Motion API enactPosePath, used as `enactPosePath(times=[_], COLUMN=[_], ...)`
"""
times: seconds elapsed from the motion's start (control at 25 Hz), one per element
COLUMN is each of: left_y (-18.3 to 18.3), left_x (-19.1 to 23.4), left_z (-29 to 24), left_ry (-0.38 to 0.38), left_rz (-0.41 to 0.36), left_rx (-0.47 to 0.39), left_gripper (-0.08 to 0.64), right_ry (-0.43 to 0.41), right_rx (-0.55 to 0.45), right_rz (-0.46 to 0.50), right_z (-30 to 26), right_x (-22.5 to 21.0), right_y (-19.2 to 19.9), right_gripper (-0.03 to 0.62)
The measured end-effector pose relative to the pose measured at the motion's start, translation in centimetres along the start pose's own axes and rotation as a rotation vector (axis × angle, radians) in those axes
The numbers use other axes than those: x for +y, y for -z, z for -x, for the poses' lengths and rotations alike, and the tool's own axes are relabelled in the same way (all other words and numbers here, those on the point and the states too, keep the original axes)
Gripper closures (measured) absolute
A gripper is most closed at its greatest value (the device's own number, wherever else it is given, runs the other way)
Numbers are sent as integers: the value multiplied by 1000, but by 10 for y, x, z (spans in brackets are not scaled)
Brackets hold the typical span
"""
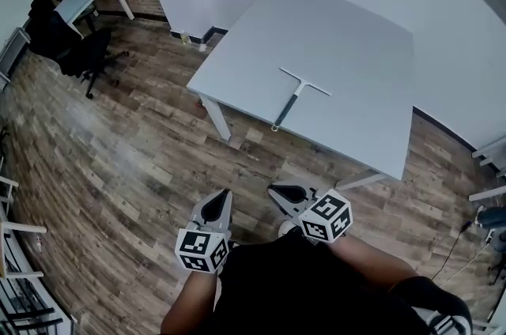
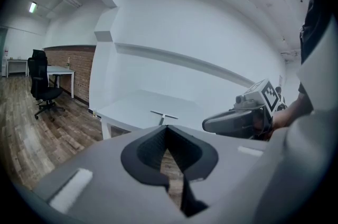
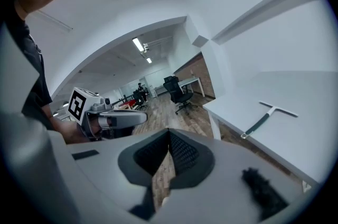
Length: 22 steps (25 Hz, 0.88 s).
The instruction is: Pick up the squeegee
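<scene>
The squeegee [image 1: 294,95] lay flat on the white table [image 1: 348,41], close to its front edge. Its cross bar [image 1: 304,82] pointed toward the middle of the table, and the tip of its dark handle [image 1: 286,108] reached the edge nearest the person. Whether the tip overhung the edge could not be told.

It looked like a light, stiff tool: a thin straight handle joined to a narrow bar in a T. It would probably not bend or crush under a firm pinch. The handle seemed smooth and slim, so it might roll or slip between the pads, and the bar end would likely tip the tool if it were held too far back. The best hold appeared to be across the handle, around its middle or a little toward the bar, where the table left room on both sides.

The left claw [image 1: 224,197] was closed, its pads meeting at the tips with nothing between them. The right claw [image 1: 278,191] was likewise fully closed and empty. Both were held near the person's body over the wooden floor [image 1: 118,167], well apart from the table and touching nothing.
</scene>
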State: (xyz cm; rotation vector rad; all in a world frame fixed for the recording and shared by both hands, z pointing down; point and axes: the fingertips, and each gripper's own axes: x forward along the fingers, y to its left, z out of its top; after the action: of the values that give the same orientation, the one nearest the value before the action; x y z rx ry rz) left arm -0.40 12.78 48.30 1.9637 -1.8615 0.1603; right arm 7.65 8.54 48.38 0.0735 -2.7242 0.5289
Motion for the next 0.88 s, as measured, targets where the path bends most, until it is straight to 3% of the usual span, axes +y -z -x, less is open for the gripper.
enactPosePath(times=[0.4,0.88], left_y=[-8,-17], left_x=[-67,-89], left_z=[-55,-94], left_ry=[42,97], left_rz=[-13,-91], left_rx=[28,83], left_gripper=[552,552], right_ry=[24,69], right_rx=[-52,-90], right_rz=[-41,-87], right_z=[63,87], right_x=[-55,-89], right_y=[8,16], right_gripper=[588,588])
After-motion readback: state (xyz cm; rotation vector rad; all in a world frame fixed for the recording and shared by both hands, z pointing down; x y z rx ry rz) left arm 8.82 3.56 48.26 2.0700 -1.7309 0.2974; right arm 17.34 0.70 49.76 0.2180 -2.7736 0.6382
